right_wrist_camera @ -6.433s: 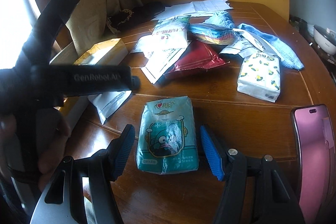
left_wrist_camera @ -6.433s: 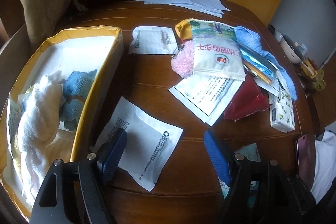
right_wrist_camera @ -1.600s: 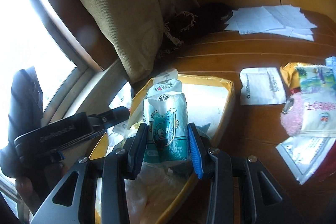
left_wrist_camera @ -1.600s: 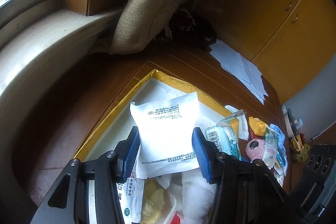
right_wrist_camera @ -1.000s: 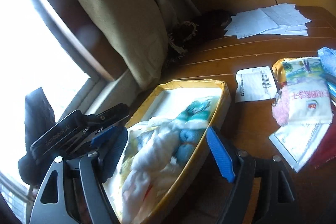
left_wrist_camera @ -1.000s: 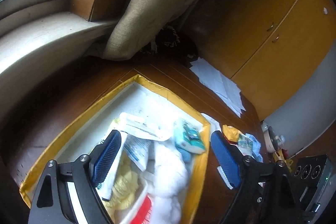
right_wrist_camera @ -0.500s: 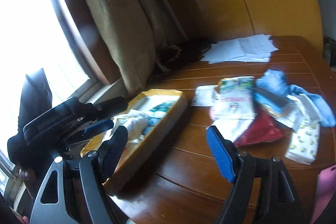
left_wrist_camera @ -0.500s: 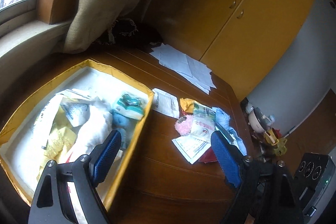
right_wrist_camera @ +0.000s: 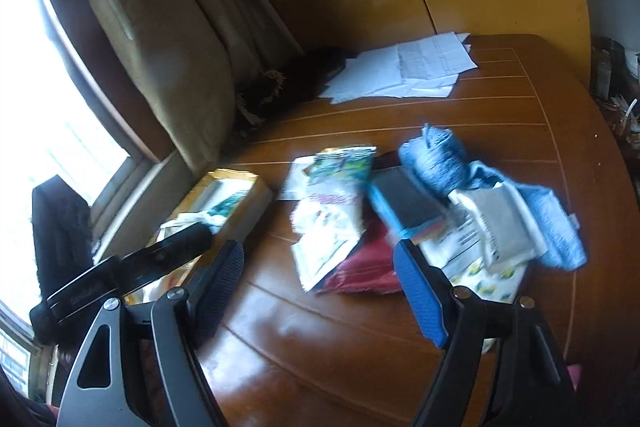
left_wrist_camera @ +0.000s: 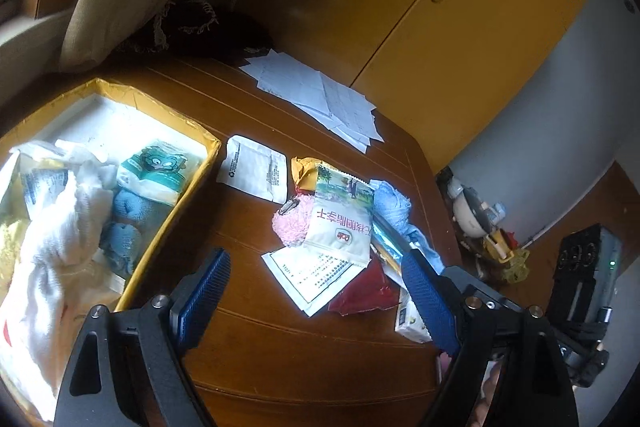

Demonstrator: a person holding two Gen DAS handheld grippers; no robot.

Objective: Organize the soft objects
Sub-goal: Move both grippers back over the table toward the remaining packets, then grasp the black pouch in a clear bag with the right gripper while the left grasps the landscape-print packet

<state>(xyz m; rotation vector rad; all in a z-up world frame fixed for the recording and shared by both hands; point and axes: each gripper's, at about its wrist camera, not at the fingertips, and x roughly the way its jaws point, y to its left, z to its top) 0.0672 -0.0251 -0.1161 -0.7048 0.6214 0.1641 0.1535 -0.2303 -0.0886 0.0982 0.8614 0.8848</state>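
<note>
In the left wrist view, the left gripper [left_wrist_camera: 316, 291] is seen with its blue-padded jaws spread wide and nothing between them, above the brown wooden table [left_wrist_camera: 320, 359]. At the left, the shallow yellow-rimmed cardboard box [left_wrist_camera: 168, 227] is filled with a crumpled white towel [left_wrist_camera: 60, 239], a blue knitted cloth [left_wrist_camera: 132, 211] and a teal cartoon-printed tissue pack [left_wrist_camera: 156, 171]. Just right of the box, a flat white sachet [left_wrist_camera: 254, 169] lies alone on the table. Further right, a heap is formed by a pink fluffy puff [left_wrist_camera: 292, 223], a white and green snack packet [left_wrist_camera: 342, 219], a red foil pouch [left_wrist_camera: 366, 291] and a light blue towel [left_wrist_camera: 394, 205]. Loose white paper sheets [left_wrist_camera: 320, 99] lie at the far edge. In the blurred right wrist view, the right gripper [right_wrist_camera: 320, 287] is likewise held wide apart and empty, over the table [right_wrist_camera: 320, 339]. The box [right_wrist_camera: 252, 195] is seen at the left, the red pouch [right_wrist_camera: 368, 271] between the jaws, and the blue towel [right_wrist_camera: 460, 163] to the right.
</note>
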